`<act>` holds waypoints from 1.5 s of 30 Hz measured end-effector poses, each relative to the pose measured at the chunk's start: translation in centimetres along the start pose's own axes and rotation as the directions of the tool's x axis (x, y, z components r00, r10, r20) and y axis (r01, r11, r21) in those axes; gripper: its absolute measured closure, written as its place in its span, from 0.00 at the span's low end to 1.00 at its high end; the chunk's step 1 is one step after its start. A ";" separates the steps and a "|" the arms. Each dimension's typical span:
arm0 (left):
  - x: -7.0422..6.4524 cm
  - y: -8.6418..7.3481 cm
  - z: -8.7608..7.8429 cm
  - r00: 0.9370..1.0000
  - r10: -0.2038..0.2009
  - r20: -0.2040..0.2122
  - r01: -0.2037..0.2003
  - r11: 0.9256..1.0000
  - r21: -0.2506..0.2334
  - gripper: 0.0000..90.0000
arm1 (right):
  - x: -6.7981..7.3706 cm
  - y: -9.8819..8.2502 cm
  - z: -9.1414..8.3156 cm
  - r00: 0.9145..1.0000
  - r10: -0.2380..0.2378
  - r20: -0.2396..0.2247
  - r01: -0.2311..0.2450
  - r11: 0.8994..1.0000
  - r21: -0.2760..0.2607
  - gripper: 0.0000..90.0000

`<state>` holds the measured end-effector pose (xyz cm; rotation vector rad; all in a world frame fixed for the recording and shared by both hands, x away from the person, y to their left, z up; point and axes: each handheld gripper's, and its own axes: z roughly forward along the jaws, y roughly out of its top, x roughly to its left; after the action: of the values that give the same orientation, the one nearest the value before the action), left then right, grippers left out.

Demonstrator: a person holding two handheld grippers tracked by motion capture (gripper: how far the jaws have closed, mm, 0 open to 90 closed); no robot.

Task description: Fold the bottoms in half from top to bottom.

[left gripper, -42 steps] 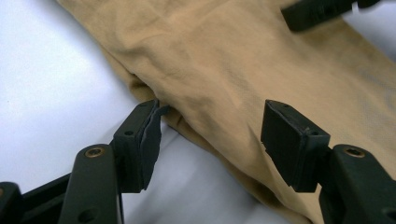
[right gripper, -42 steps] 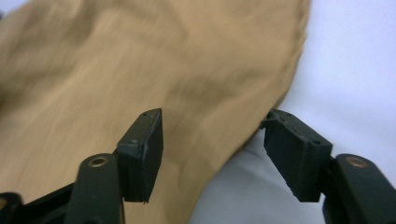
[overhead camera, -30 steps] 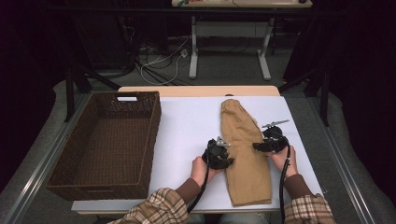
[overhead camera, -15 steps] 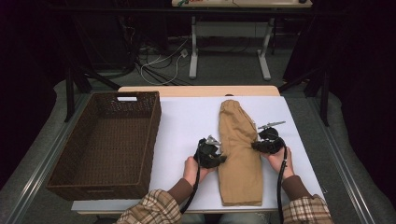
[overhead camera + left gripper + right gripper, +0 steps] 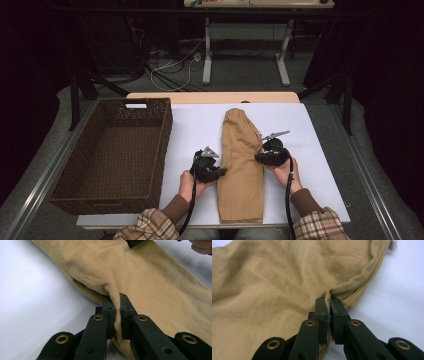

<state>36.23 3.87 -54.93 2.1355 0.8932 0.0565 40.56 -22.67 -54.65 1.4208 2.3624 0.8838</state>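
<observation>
A long tan folded cloth (image 5: pixel 242 165) lies lengthwise down the middle of the white tabletop (image 5: pixel 195 125). My left gripper (image 5: pixel 220 172) is at the cloth's left edge, about halfway along. In the left gripper view the left gripper (image 5: pixel 117 298) is shut on a raised fold of the tan cloth (image 5: pixel 140 272). My right gripper (image 5: pixel 258 158) is at the opposite, right edge. Seen through its own camera, the right gripper (image 5: pixel 327 302) pinches the cloth's (image 5: pixel 274 282) bunched hem between its pads. A hand holds each gripper from the near side.
An empty dark wicker basket (image 5: pixel 166 131) stands on the table's left part, close to the left hand. Bare white surface lies to the right of the cloth and beyond its far end. Desk legs and cables stand on the floor behind the table.
Both hands and grippers have shifted to the left, and the near part of the cloth has slid left with them. The basket has not moved.
</observation>
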 end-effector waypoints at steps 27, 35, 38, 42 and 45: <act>-0.8 0.1 -1.9 0.988 0.111 -0.104 -0.116 0.992 -0.040 0.42 | -0.3 -0.3 -0.2 0.998 -0.061 -0.001 0.061 0.998 -0.026 0.51; -2.5 0.1 -1.5 0.982 0.180 -0.053 -0.184 0.981 -0.061 0.20 | -0.6 -0.2 -0.9 0.997 -0.077 -0.017 0.076 0.995 -0.058 0.20; -2.6 0.0 -1.2 0.981 0.192 -0.029 -0.193 0.979 -0.059 0.17 | -0.5 0.0 -0.8 0.996 -0.089 -0.023 0.088 0.994 -0.059 0.17; -2.8 -0.2 -0.6 0.981 0.195 -0.020 -0.196 0.979 -0.052 0.12 | -0.6 0.4 -0.7 0.995 -0.094 -0.025 0.092 0.994 -0.060 0.15; -3.1 -0.2 -0.3 0.979 0.205 -0.012 -0.205 0.978 -0.045 0.10 | -0.6 0.8 -0.6 0.995 -0.090 -0.029 0.088 0.994 -0.067 0.14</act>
<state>33.74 2.24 -54.14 2.1784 0.6661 0.1877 41.17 -23.17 -53.76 1.2749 2.3766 0.9573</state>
